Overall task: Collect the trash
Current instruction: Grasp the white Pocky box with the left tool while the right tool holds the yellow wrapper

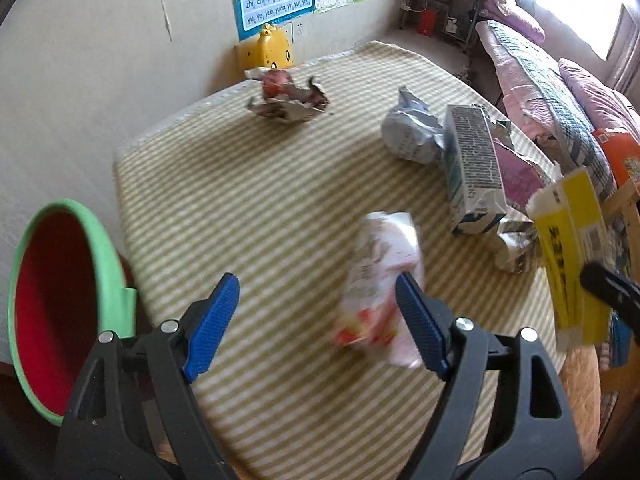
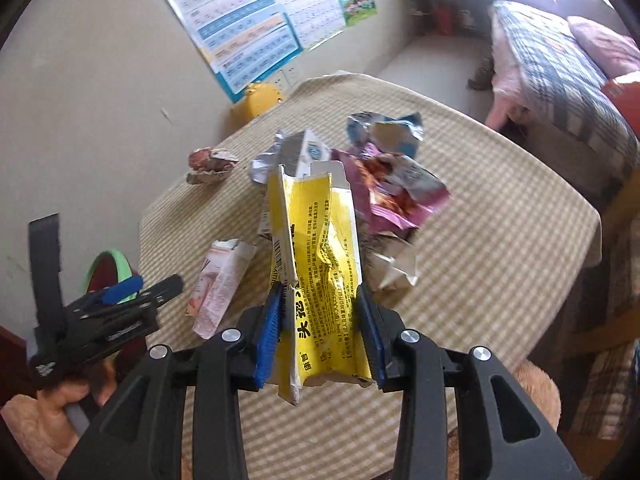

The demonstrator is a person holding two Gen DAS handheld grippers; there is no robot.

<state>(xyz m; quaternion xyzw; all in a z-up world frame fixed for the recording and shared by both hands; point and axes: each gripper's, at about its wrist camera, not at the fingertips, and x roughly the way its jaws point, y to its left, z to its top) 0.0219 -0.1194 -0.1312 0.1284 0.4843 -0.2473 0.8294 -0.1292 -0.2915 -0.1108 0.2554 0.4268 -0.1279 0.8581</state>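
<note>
The right gripper (image 2: pixel 318 320) has its blue fingers (image 2: pixel 267 332) pressed against both sides of a flattened yellow carton (image 2: pixel 320 248), which stands up between them above the table (image 2: pixel 500 208). Black print covers the carton's creased face, and its open white flaps point away from the camera.

The left gripper (image 1: pixel 316 312) holds its fingers (image 1: pixel 214 320) wide apart with nothing between them. A pale pink-and-white wrapper (image 1: pixel 380 280) lies on the striped tablecloth just beside the right-hand finger, which covers part of its edge; the wrapper is blurred, so its print cannot be read.

Farther out on the table lie a crumpled reddish paper wad (image 1: pixel 286 98) near the wall, a grey crumpled bag (image 1: pixel 408 132) and a grey-printed milk-type carton (image 1: pixel 472 164) touching each other, and a purple snack packet (image 2: pixel 396 188) partly hidden behind the yellow carton. A red bin with a green rim (image 1: pixel 60 300) stands beside the table at the left, cut off by the left gripper's frame. A sleeve and hand (image 2: pixel 52 400) show at the corner of the right wrist view.
</note>
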